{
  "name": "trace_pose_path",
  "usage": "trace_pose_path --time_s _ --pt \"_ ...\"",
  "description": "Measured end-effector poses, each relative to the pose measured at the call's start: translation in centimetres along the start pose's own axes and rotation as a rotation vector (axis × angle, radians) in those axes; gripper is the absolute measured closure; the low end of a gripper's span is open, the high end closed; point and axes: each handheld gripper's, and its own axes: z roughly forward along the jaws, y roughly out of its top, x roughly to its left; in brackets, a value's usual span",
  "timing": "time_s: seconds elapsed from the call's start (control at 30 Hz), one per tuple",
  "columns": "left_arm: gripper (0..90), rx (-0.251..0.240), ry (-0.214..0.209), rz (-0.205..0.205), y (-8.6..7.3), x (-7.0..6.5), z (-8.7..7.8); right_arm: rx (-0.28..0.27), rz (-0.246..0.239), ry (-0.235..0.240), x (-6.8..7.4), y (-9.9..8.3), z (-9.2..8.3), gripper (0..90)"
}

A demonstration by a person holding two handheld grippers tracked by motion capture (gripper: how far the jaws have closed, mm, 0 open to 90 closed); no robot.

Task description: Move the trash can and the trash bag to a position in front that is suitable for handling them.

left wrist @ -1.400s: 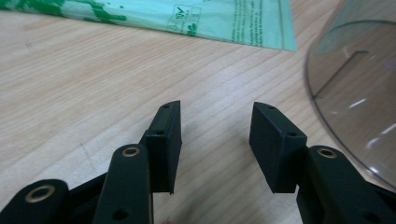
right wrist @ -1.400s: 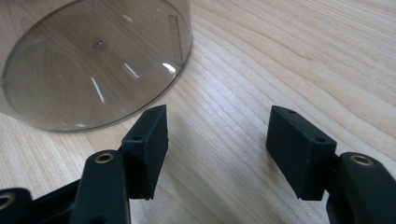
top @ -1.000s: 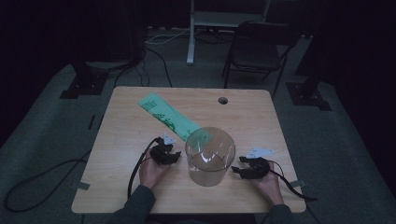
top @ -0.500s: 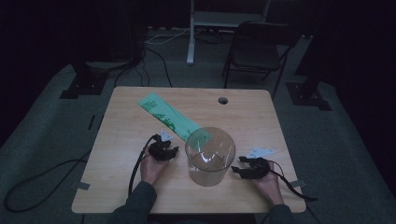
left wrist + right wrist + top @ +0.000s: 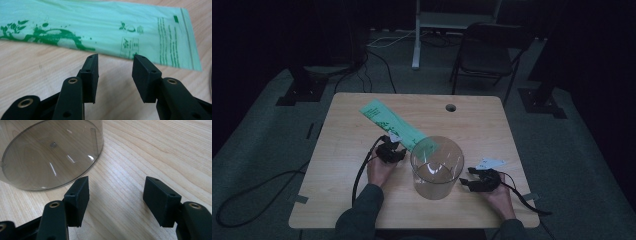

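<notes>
Two tools are working on this counter (image 5: pixel 342 150), and I am taking the views in turn. From the high view, I am seeing the left tool (image 5: pixel 393 148) sitting at the near edge of the green bag (image 5: pixel 394 125), which is lying flat and slanted across the middle of the counter, its lower right end running behind the clear tub (image 5: pixel 436 167). The left hand (image 5: pixel 380 170) is reaching forward with the forearm coming up from the bottom edge. The right tool (image 5: pixel 466 181) is resting just right of the tub, pointing at its wall, hand low on the counter.

Through the left gripper view, I am looking along the jaws toward the bag (image 5: pixel 105 30): they are standing apart after just closing a little, with bare wood between them and the bag's edge just ahead. To do this pick well, I judge I should be keeping the tips low, sliding one under the thin film's edge, and pinching near a corner so it is not crumpling or skating away.

Through the right gripper view, the jaws are gaping wide over empty wood, the tub (image 5: pixel 50 155) near the left jaw but not touching. I am judging it ready to steady the tub.
</notes>
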Motion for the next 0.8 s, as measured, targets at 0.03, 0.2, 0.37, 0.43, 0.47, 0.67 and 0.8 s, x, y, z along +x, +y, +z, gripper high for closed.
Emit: trace_pose_path --time_s 0.03,0.2,0.37,0.43,0.47,0.67,0.8 --pt "56.6 -0.007 0.003 -0.002 0.1 0.0 0.1 0.000 0.000 0.000 0.0 0.0 0.0 36.6" --pt "56.1 -0.024 0.002 -0.024 0.2 0.3 0.7 -0.001 -0.001 -0.001 0.0 0.0 0.0 36.6" --pt "55.1 -0.040 -0.002 -0.035 0.2 0.3 1.3 -0.004 0.000 0.000 0.0 0.0 0.0 36.6" --pt "55.0 -0.047 -0.008 -0.042 0.3 0.3 1.5 -0.004 0.000 0.000 0.0 0.0 0.0 36.5" --pt "55.0 -0.047 -0.008 -0.042 0.3 0.3 1.5 -0.004 -0.001 0.000 0.0 0.0 0.0 36.5" --pt "54.6 -0.039 -0.007 -0.007 1.2 0.0 1.8 -0.004 -0.002 -0.002 0.1 0.0 0.0 36.4" --pt "54.9 -0.018 -0.002 -0.016 1.2 0.1 2.3 -0.005 -0.003 -0.001 0.1 -0.1 0.0 36.2"
